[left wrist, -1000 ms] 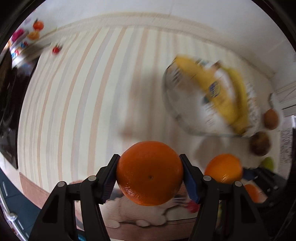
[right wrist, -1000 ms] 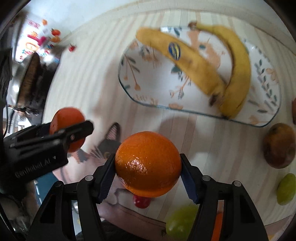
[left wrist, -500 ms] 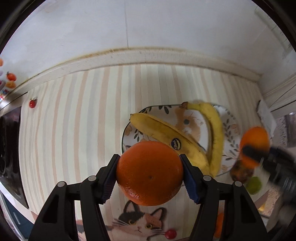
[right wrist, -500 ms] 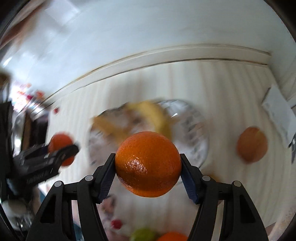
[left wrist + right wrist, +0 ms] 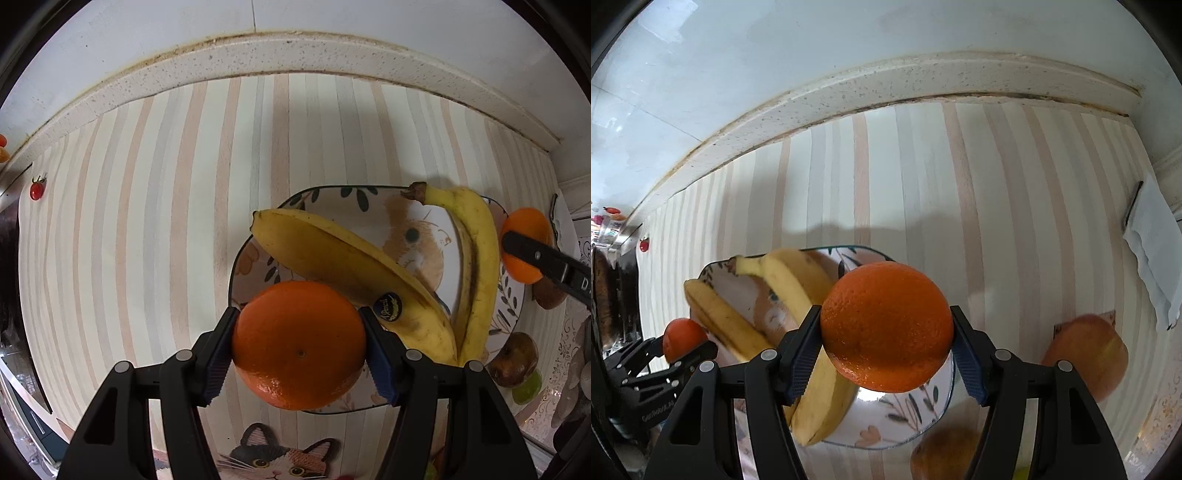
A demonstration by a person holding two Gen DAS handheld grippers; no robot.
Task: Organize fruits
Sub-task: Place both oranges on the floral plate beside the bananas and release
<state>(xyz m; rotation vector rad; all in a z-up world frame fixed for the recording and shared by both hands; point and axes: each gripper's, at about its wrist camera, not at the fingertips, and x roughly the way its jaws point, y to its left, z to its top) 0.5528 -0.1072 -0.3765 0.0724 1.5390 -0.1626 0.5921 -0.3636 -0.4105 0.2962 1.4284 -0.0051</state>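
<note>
Two round oranges pinched, one per tongs: left tongs (image 5: 298, 345), right tongs (image 5: 884, 326). Above patterned oval plate (image 5: 511, 306) already holding yellow bananas (image 5: 351, 264). Apples left on striped worktop (image 5: 166, 206).

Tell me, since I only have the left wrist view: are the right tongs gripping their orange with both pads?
Observer: Yes. In the right wrist view the right tongs are shut on the orange, with a blue pad pressed against each side.
Operator: What's on the counter to the right of it?
Observer: A round reddish-yellow fruit, blurred, sits on the striped mat to the right of the plate.
</note>
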